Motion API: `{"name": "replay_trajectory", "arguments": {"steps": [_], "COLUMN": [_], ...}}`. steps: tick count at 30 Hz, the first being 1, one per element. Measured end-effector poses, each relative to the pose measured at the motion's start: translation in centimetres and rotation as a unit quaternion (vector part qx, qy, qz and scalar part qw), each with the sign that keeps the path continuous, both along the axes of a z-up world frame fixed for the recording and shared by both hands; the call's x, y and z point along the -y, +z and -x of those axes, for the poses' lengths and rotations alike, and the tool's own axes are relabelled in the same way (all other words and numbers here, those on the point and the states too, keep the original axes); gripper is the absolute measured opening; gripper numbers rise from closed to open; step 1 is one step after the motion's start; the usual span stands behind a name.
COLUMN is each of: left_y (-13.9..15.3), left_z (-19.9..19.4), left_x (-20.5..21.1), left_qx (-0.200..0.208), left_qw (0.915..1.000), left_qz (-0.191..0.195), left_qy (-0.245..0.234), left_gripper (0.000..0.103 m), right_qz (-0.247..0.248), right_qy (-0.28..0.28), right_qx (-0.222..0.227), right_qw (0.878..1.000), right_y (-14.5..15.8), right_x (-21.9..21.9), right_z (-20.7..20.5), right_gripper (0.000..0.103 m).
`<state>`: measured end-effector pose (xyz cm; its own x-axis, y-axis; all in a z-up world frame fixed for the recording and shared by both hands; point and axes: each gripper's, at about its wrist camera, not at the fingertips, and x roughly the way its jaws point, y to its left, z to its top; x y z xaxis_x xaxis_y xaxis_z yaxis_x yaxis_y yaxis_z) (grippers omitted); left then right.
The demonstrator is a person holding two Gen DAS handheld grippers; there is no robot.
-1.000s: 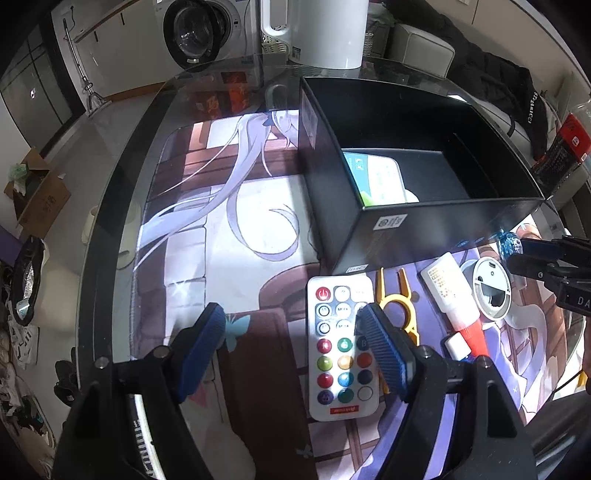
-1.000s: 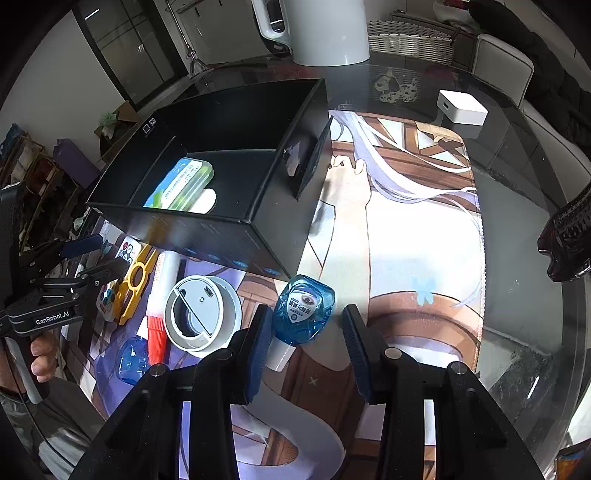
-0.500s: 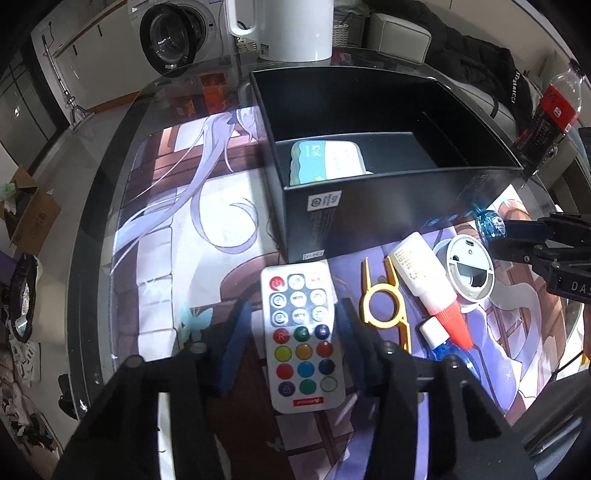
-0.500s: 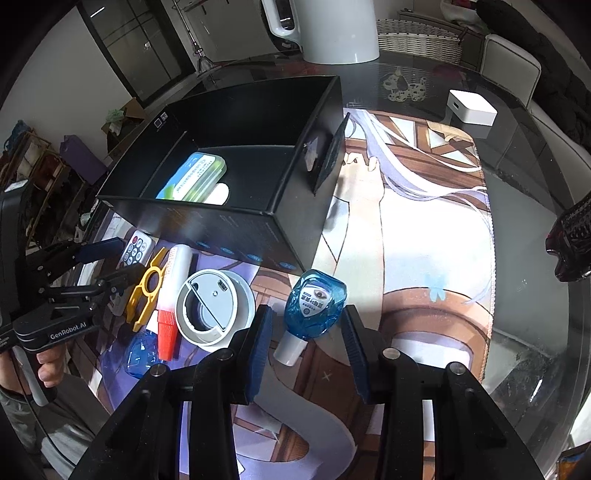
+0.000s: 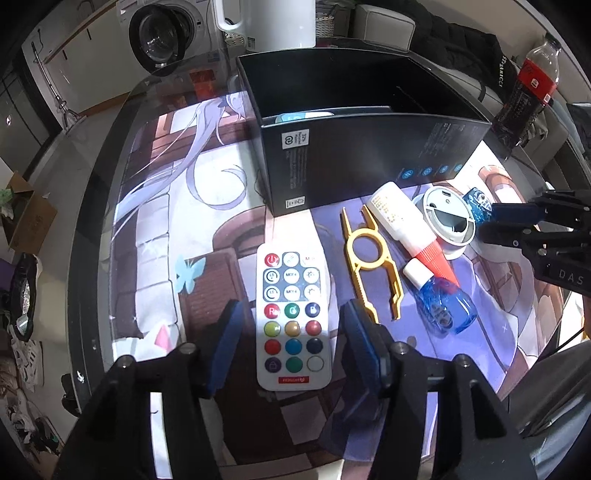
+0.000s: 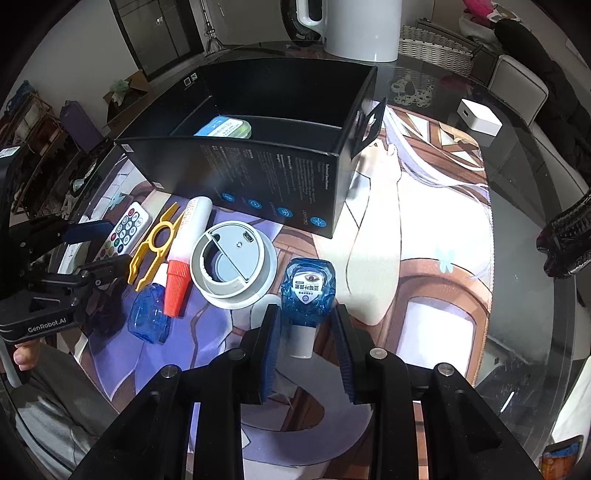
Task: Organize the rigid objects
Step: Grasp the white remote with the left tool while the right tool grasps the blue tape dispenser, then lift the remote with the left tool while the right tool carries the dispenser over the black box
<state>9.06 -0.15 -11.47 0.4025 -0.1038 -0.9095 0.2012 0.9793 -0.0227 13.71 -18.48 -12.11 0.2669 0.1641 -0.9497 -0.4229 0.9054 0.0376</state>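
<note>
A white remote with coloured buttons (image 5: 291,317) lies on the printed mat, its lower half between the open fingers of my left gripper (image 5: 291,345). A blue bottle with a white cap (image 6: 307,295) lies between the open fingers of my right gripper (image 6: 306,343), not clamped. A black open box (image 6: 266,147) stands behind and holds a blue-green case (image 6: 224,127). A yellow plastic tool (image 5: 371,258), a white tube with a red cap (image 5: 410,236), a round white-grey device (image 6: 233,264) and a second blue bottle (image 5: 445,304) lie in front of the box.
A white kettle (image 6: 362,26) stands at the far table edge. A cola bottle (image 5: 526,88) stands right of the box. A small white cube (image 6: 479,117) sits on the glass at the far right. The glass table rim (image 5: 85,221) curves along the left.
My left gripper has dropped lower and closed in around the remote, fingers now astride it. My right gripper has moved forward so the blue bottle's cap sits between its fingers.
</note>
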Motion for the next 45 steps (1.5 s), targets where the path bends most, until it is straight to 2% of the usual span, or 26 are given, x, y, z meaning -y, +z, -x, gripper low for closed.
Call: {"name": "replay_trajectory", "arguments": {"steps": [3,6,7,10,13,18,26,29,33,37,41,43,45], "left_y": [0.0,0.2,0.2,0.3,0.5,2.0,5.0,6.7,9.1,12.1,14.7,15.4,15.7], "left_z": [0.0,-0.2,-0.2,-0.4,-0.3,0.5,1.2,1.7,2.5,4.3,6.0,6.5,6.6], "left_x": [-0.2,-0.2,-0.2,0.0,0.1,0.2,-0.4,0.0,0.6,0.7,0.4,-0.2,-0.7], "left_qx": [-0.001,-0.001,-0.002,-0.001,0.006,0.033,0.088,0.119,0.176,0.273,0.356,0.381,0.394], "left_qw": [1.0,1.0,1.0,1.0,0.9999,0.9994,0.9956,0.9915,0.9822,0.9594,0.9322,0.9221,0.916], "left_qz": [0.003,0.002,0.001,0.0,-0.006,0.005,0.033,0.046,0.054,0.061,0.063,0.07,0.073], "left_qy": [0.0,-0.004,-0.005,-0.003,-0.006,-0.012,-0.007,-0.028,-0.038,-0.033,-0.009,0.008,0.021], "left_gripper": [0.055,0.039,0.038,0.038,0.038,0.038,0.038,0.038,0.038,0.038,0.038,0.038,0.038], "right_qz": [-0.002,0.006,0.01,0.018,0.015,0.001,-0.024,-0.039,-0.063,-0.101,-0.13,-0.138,-0.129], "right_qy": [0.0,0.002,0.004,0.008,0.008,0.003,0.006,0.016,0.023,0.026,0.022,0.007,-0.005], "right_qx": [0.001,0.005,0.007,0.013,0.011,0.013,0.047,0.059,0.086,0.161,0.279,0.345,0.392], "right_qw": [1.0,1.0,1.0,1.0,1.0,1.0,0.999,0.997,0.994,0.981,0.951,0.928,0.911], "right_y": [0.0,-0.2,-0.2,-0.2,-0.1,0.6,3.1,4.4,6.6,9.9,13.1,14.3,14.9], "right_x": [0.2,0.0,-0.2,-0.3,-0.3,0.1,0.0,-0.2,-0.5,-0.5,-0.2,0.2,0.3], "right_z": [-0.1,-0.4,-0.3,-0.1,-0.1,0.1,0.7,1.1,2.1,3.4,5.4,7.0,8.2], "right_gripper": [0.033,0.033,0.033,0.028,0.028,0.028,0.028,0.028,0.028,0.028,0.028,0.028,0.028]}}
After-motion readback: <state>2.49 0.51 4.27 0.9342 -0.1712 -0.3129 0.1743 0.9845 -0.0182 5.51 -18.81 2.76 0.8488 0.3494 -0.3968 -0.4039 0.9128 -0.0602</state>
